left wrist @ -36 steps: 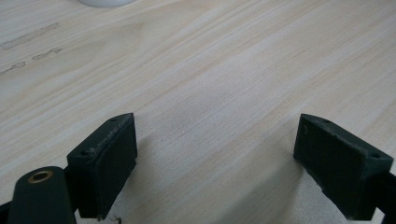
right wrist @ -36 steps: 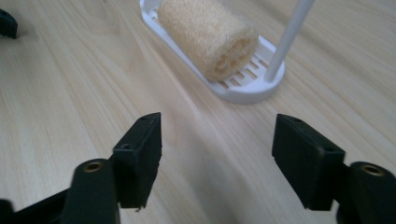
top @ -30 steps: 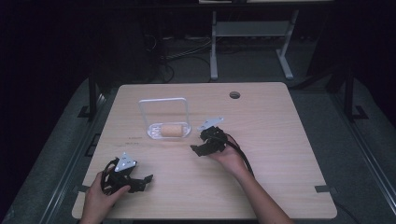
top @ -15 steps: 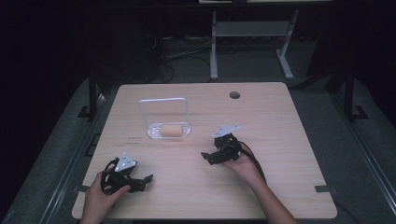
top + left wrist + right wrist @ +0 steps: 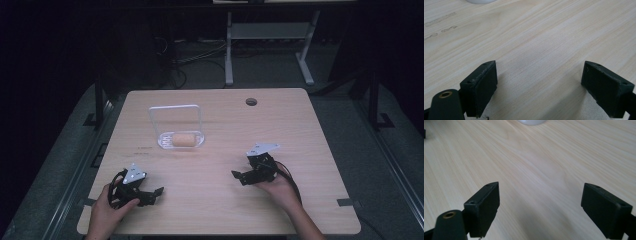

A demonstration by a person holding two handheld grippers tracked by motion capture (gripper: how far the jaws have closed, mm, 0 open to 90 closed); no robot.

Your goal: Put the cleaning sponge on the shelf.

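Observation:
A small white dish (image 5: pixel 165 142) with an upright white frame (image 5: pixel 175 107) behind it stands left of the table's middle. A tan oblong piece (image 5: pixel 183 139) lies in it. My left gripper (image 5: pixel 156 192) rests low near the front left edge, open, with bare wood between its jaws (image 5: pixel 539 72). My right gripper (image 5: pixel 238 176) is to the right of the dish and nearer the front, pointing left. Its jaws have just been opening and stand wide apart over bare wood (image 5: pixel 540 195). A rim of the dish (image 5: pixel 531 122) shows ahead of it.
The light wooden table (image 5: pixel 300 130) has a round cable hole (image 5: pixel 251 102) at the back right. Dark floor, cables and a white stand (image 5: pixel 270 35) lie beyond the far edge. Faint print marks (image 5: pixel 142 150) sit left of the dish.
My right gripper has drawn back from beside the dish, toward the front and the right. The left gripper has kept still.

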